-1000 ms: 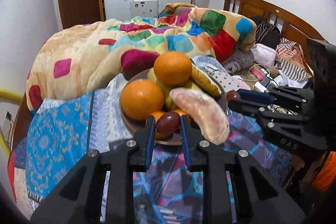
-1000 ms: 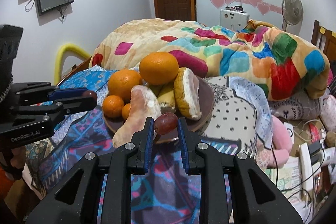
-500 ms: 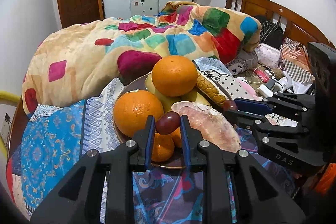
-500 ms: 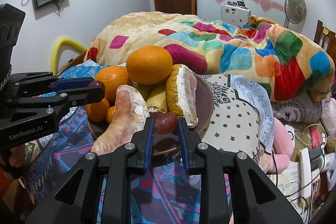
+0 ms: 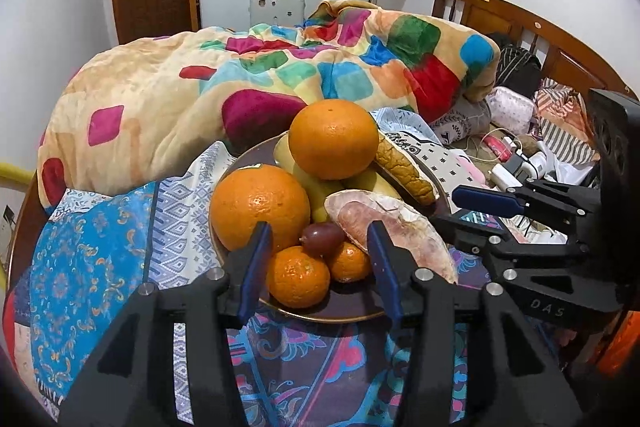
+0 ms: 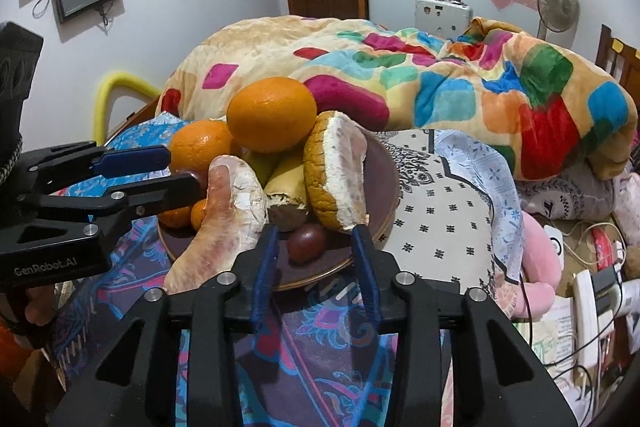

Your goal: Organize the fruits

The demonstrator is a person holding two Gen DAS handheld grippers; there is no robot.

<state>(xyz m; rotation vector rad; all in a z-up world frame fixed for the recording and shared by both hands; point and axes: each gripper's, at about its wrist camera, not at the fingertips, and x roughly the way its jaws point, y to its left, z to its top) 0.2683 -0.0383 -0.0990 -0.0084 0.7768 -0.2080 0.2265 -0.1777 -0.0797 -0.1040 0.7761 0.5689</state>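
Both grippers are spread wide and empty, each with a dark red grape in the gap ahead of its fingers. Left gripper [image 5: 318,259]: its grape [image 5: 322,237] sits on top of two small tangerines [image 5: 298,277], wedged against the big orange [image 5: 260,207] on the left and the peeled pomelo wedge [image 5: 390,231] on the right. All of it is piled on a brown plate [image 5: 340,317] on the patterned cloth [image 5: 92,267]. Right gripper [image 6: 316,259]: the second grape [image 6: 307,242] lies loose on the bare plate [image 6: 384,187], in front of the pomelo piece with rind [image 6: 334,171]. Handling, my read: grapes are light, smooth-skinned, round, and will squirt or roll if pinched off-centre; soft enough to burst under hard squeeze, so close gently across the middle. Top orange [image 5: 333,139] is perched on the bananas [image 5: 316,187], looks tippy; avoid nudging the stack. Pomelo flesh is soft and tears; take it by the rind.
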